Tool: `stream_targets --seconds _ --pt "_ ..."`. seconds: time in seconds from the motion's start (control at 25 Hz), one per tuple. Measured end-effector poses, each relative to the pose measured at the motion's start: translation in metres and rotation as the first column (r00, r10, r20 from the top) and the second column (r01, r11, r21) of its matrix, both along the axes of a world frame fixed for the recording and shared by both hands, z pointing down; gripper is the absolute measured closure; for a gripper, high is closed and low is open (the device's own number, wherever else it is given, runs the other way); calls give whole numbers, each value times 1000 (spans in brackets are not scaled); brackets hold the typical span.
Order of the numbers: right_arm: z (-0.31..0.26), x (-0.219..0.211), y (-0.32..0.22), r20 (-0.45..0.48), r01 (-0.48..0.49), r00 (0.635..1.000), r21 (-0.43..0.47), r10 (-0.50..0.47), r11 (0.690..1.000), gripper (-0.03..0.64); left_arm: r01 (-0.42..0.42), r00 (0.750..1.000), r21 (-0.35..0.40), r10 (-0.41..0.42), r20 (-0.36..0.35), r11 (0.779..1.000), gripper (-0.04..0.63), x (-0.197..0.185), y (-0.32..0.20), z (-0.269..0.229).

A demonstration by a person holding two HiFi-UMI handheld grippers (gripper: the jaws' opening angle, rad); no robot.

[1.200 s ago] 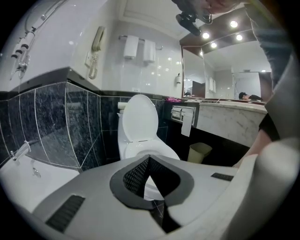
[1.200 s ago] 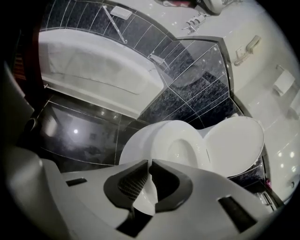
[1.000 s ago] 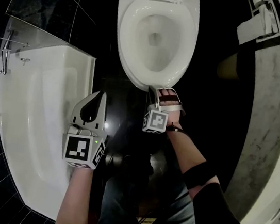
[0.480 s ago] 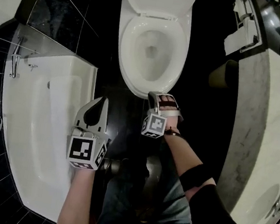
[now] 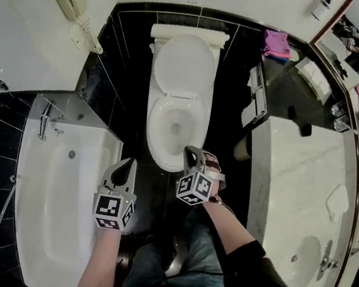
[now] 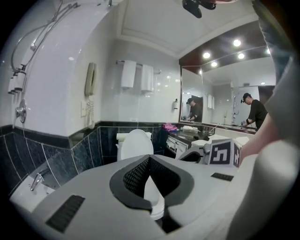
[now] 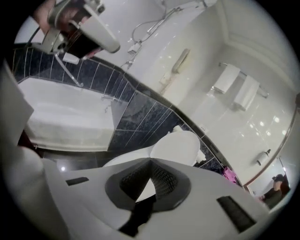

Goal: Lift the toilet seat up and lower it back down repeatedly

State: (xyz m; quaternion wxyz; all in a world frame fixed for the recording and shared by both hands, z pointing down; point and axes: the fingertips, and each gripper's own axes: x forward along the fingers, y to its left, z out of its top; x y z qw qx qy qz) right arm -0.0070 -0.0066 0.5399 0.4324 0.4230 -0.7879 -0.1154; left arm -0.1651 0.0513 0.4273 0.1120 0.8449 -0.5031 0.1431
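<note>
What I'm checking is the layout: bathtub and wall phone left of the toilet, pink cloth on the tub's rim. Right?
Not quite. The pink cloth lies on the dark counter right of the toilet, not on the bathtub rim; the head view shows it. The rest stands.

The left gripper fills the lower frame, its jaws closed tip to tip with nothing between them; a white strip of the toilet's rim shows through the gap below the tips. Beyond stands the toilet, its lid upright against the dark tiled wall. A wall phone hangs at left, with two towels above the toilet. The right gripper sits just to the right, before a large mirror
</note>
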Motion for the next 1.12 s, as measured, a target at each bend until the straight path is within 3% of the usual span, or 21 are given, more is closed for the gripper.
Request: stream_targets --seconds 0.12,0.24,0.32,0.4,0.48,0.8,0.96,1.12 --pt "-73 9 5 116 -55 992 23 52 998 603 -10 1000 31 10 -1 999 595 -2 -1 -44" --pt "-128 24 15 258 -123 959 15 115 992 602 -9 1000 52 10 -6 999 594 -3 -1 -79" --pt "-164 39 22 393 -184 903 -14 174 983 603 -11 1000 65 12 -9 998 594 -3 0 -100" --pt "-194 57 25 520 -243 821 -52 234 969 603 -10 1000 77 11 -14 997 594 -1 -1 -120" --pt "-214 78 30 589 -283 763 -68 268 957 603 -7 1000 84 9 -24 996 594 2 0 -134" --pt "-232 148 46 603 -351 733 -62 315 935 603 -38 999 118 41 -19 992 595 31 3 -163" --pt "-226 161 54 584 -349 750 -51 311 936 602 -59 998 142 57 18 988 595 45 9 -167" --pt "-229 160 56 576 -343 755 -58 312 937 601 -56 998 146 59 -12 988 595 49 10 -173"
